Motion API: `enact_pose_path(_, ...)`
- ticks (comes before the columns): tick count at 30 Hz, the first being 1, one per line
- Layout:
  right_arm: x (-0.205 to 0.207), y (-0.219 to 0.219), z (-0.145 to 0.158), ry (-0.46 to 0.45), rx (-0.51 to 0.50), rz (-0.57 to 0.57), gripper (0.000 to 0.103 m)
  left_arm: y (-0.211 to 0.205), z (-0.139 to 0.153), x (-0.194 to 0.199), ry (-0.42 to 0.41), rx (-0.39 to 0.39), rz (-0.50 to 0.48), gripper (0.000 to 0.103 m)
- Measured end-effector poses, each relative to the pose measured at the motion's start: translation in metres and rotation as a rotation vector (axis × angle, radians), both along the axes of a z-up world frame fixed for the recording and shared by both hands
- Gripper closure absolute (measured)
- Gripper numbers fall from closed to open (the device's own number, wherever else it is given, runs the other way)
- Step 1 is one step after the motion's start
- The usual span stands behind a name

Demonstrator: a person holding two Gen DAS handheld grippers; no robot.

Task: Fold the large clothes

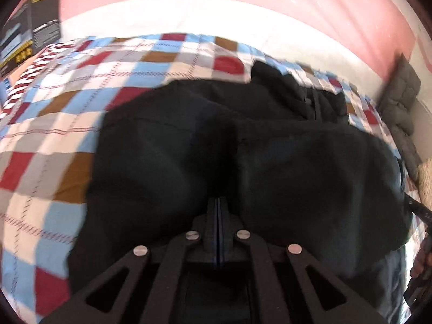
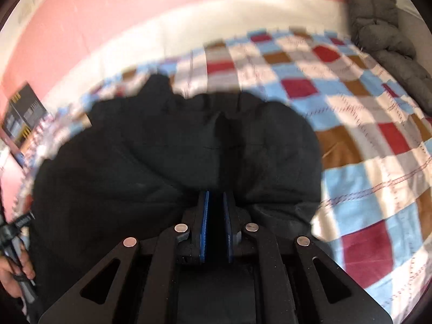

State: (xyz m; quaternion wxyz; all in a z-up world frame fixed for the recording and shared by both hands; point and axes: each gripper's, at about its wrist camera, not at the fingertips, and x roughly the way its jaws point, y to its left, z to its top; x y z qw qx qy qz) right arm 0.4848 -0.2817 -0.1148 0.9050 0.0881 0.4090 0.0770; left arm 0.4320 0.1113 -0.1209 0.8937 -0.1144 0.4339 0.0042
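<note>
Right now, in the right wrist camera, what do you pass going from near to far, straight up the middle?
Right gripper, pinching the cloth → black garment, bunched up → checkered bedspread → white band along the bed's far edge → pink wall.

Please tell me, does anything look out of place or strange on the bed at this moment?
Nothing looks damaged or spilled. The black garment is bunched and uneven on the checkered blanket, held by the left tool and the right tool. A gray padded garment lies crumpled at the bed's edge.
</note>
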Motion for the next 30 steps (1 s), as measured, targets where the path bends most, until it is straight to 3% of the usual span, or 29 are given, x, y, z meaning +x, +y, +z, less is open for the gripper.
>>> enact_pose_path(4,-0.010,-0.032,0.028,-0.086,0.011,-0.037,0.087,0.003,0.043,-0.026,-0.117,0.010,0.014,0.099)
enact_pose_path(8,0.009,-0.046,0.028,-0.063,0.033,-0.052,0.087,-0.033,0.065,-0.007,-0.175,0.022,-0.108,0.094)
enact_pose_path(10,0.023,-0.044,0.021,-0.043,0.007,-0.049,0.087,-0.050,0.055,0.018,-0.153,0.043,-0.142,0.092)
enact_pose_path(14,0.053,-0.041,-0.006,0.043,-0.028,-0.032,0.087,-0.049,0.002,0.063,-0.038,0.039,-0.099,0.088)
enact_pose_path(17,0.067,-0.037,-0.029,0.076,-0.072,0.002,0.087,-0.049,-0.019,0.062,-0.088,0.067,-0.109,0.088)
enact_pose_path(22,0.070,-0.037,-0.038,0.055,-0.076,0.005,0.088,-0.052,-0.023,0.060,-0.097,0.079,-0.103,0.089)
enact_pose_path(26,0.040,-0.048,-0.007,0.004,-0.039,-0.033,0.087,-0.052,0.003,0.047,-0.070,0.095,-0.098,0.090)
enact_pose_path(30,-0.022,-0.047,0.019,-0.074,0.004,0.030,0.087,-0.058,0.040,-0.007,-0.163,0.038,-0.159,0.090)
